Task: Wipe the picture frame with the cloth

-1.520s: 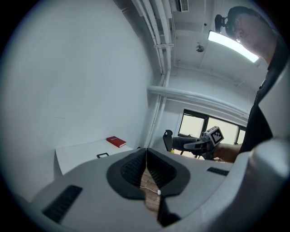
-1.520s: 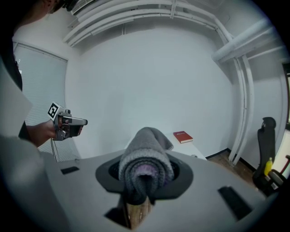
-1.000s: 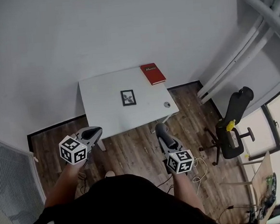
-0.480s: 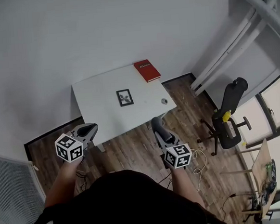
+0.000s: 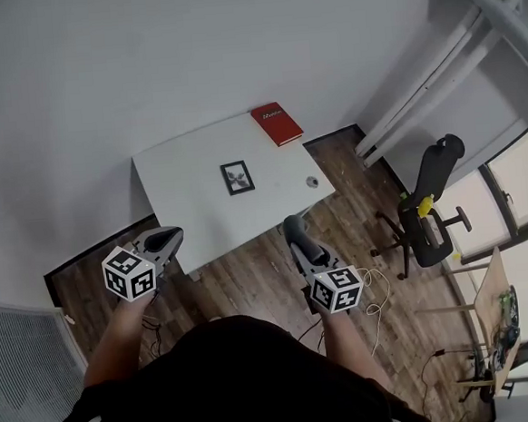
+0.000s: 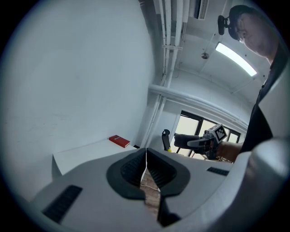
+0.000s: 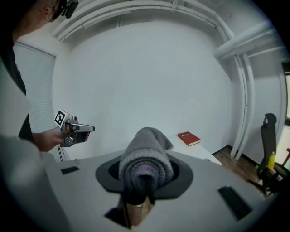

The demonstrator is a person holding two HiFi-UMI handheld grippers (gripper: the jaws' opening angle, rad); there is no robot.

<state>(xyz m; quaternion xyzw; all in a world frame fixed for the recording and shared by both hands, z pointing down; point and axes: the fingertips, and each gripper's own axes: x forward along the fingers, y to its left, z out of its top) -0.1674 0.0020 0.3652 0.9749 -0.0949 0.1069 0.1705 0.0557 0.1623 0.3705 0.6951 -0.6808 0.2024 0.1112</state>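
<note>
Standing short of the table (image 5: 186,202), the person holds both grippers above the wood floor (image 5: 250,270). The left gripper (image 6: 146,168) has its jaws pressed together with nothing between them. The right gripper (image 7: 144,179) is clamped on a rolled grey cloth (image 7: 146,156) that bulges out past the jaws. Farther off, the frame (image 5: 237,177) lies flat near the table's middle, well apart from both grippers. A red book (image 5: 276,123) sits at the far right corner. A black chair (image 5: 432,206) stands off to the right.
</note>
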